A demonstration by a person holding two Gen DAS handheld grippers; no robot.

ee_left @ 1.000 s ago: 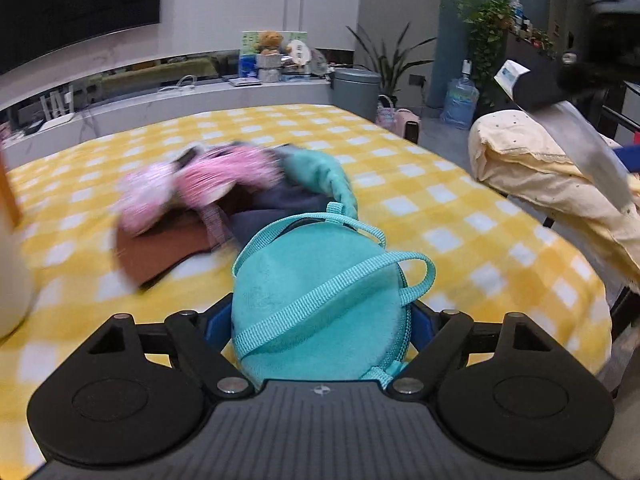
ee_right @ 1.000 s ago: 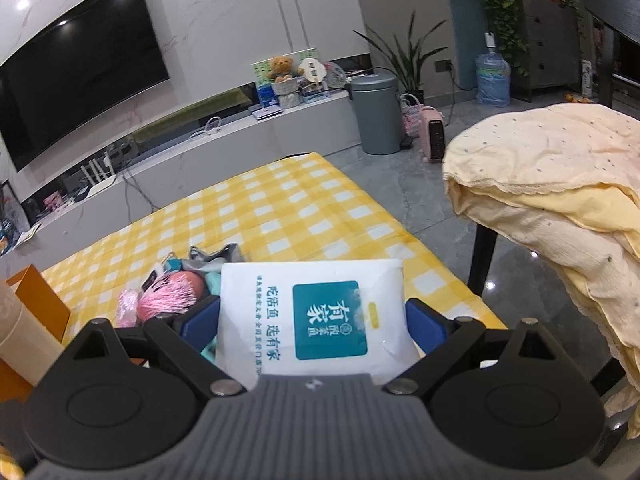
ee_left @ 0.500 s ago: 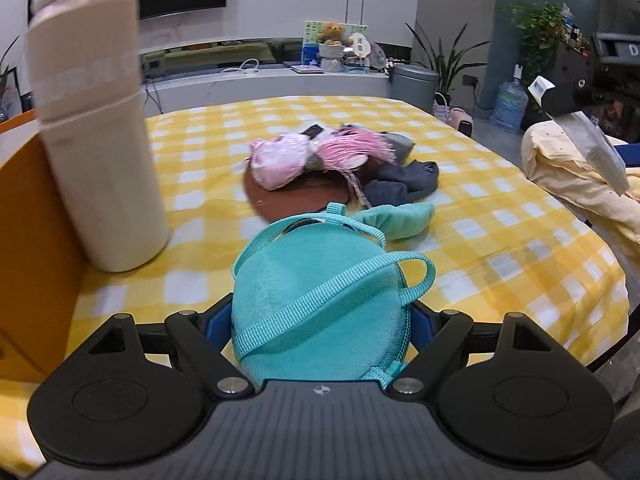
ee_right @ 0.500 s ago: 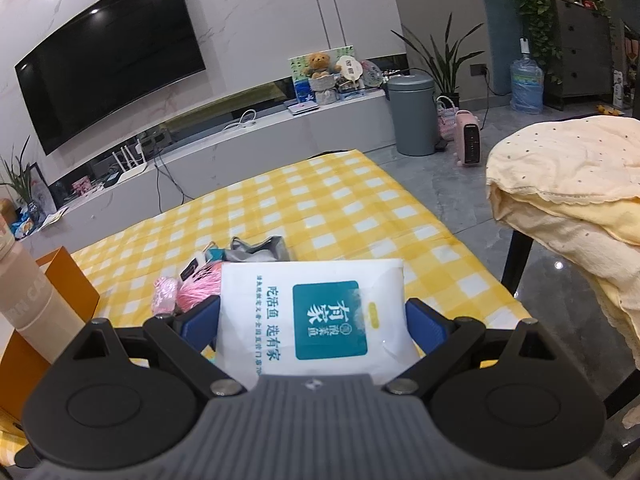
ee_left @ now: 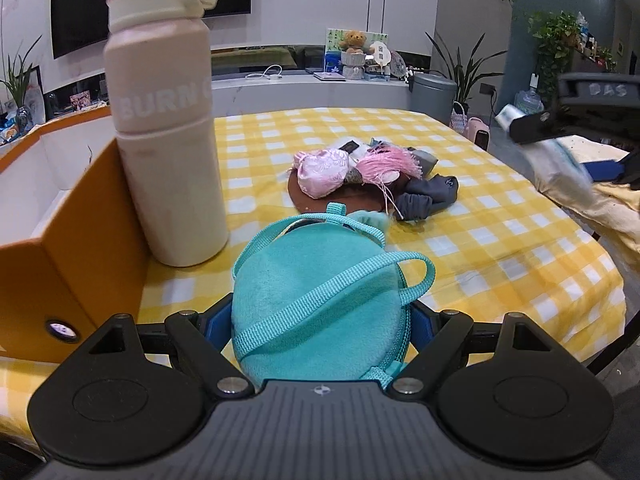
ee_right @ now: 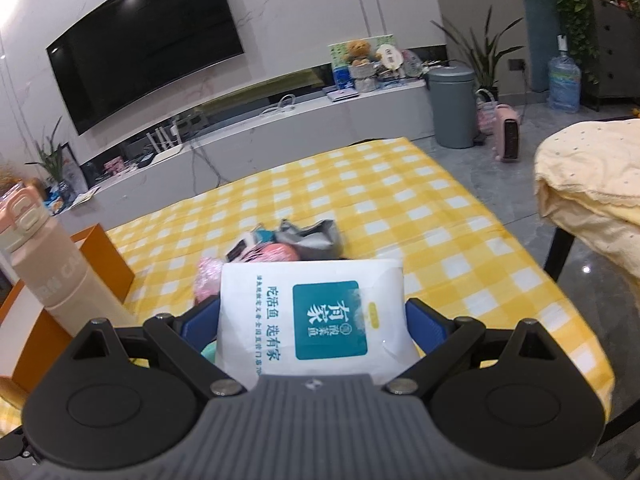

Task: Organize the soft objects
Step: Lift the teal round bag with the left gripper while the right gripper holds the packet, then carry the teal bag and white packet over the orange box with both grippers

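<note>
**Two soft items in hand, a pile waiting ahead**

The left gripper (ee_left: pixel 320 320) is squeezing a teal pouch (ee_left: pixel 320 300) between its blue pads, the webbing strap looping across the top of the pouch. The right gripper (ee_right: pixel 314 316) is clamping a white printed packet (ee_right: pixel 316 312) in the same way; both pairs of jaws are standing only as wide as what they are carrying.

Judging by this, the sorting is only partly under way. Two items are being carried, while a heap of soft things (ee_left: pixel 360 176) is lying on the table straight ahead of the left gripper: a pink satin pouch, a pink tassel, dark grey cloth and a brown round piece underneath. An orange box (ee_left: pixel 76 240) is standing to the left of the left gripper, likely the destination, though what it is holding cannot be seen. A tall pink bottle (ee_left: pixel 168 136) is standing just beside the box, ahead and left.

The table is wearing a yellow checked cloth (ee_left: pixel 500 248). Beyond it, a wall-mounted television (ee_right: pixel 144 48) is hanging over a long low counter, with a grey bin (ee_right: pixel 452 108) and houseplants further right. A pale yellow blanket (ee_right: pixel 592 184) is draping over something off to the right of the right gripper.
</note>
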